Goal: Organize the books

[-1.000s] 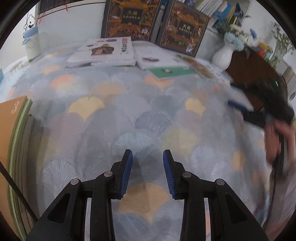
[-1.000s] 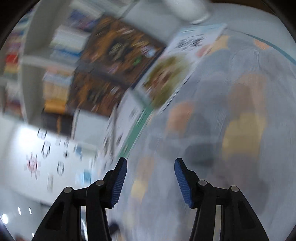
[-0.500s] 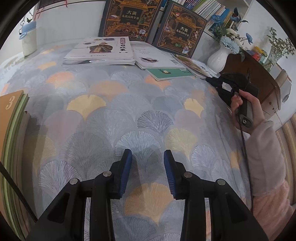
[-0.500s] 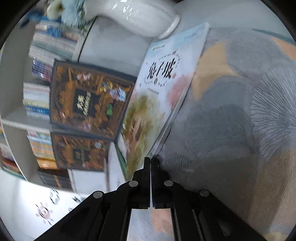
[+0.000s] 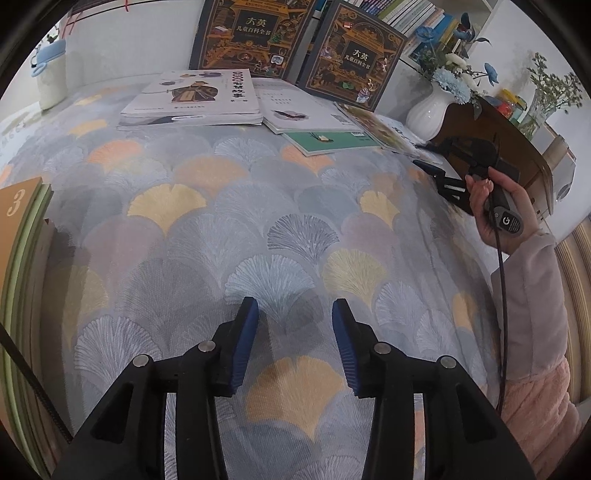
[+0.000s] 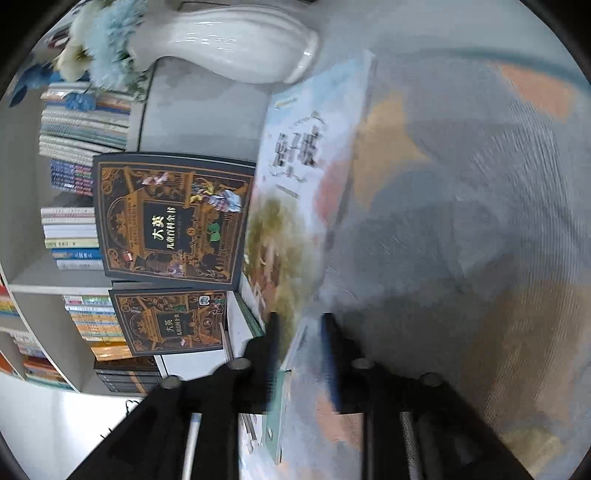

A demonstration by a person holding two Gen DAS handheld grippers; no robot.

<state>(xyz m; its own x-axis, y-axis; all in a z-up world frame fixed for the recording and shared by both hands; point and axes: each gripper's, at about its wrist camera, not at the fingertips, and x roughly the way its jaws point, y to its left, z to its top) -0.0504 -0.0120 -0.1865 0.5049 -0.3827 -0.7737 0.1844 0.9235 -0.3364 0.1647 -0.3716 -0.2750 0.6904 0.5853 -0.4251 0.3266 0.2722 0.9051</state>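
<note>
1. My L tool (image 5: 291,341) hangs over the patterned bedspread (image 5: 221,229), jaws parted w/ nothing between them; they've just been widening a bit.
2. My R tool (image 6: 299,332) is rolled on its side, so its view is tipped. Jaws have just been re-opening after a full clench. The near edge of the picture book (image 6: 295,206) sits in the gap between them; the frame is smeared there, so I can't say for sure the pads press it. Looks released.
3. From the L view, my R hand (image 5: 495,206) grips the handle at the bed's right edge, tool tip at that same picture book (image 5: 384,129).
4. The picture book lies flat on the bed, just beside a white vase (image 6: 229,44) w/ pale blue flowers.
5. Next to it, a green book (image 5: 328,140) partly under a white book (image 5: 303,110), then a larger white illustrated book (image 5: 195,96) further left.
6. Two dark ornate vols (image 5: 251,33) stand propped behind those, against the bookshelf (image 6: 74,177).
7. Far left edge: orange book w/ a "3" (image 5: 16,206) on top of a stack.
</note>
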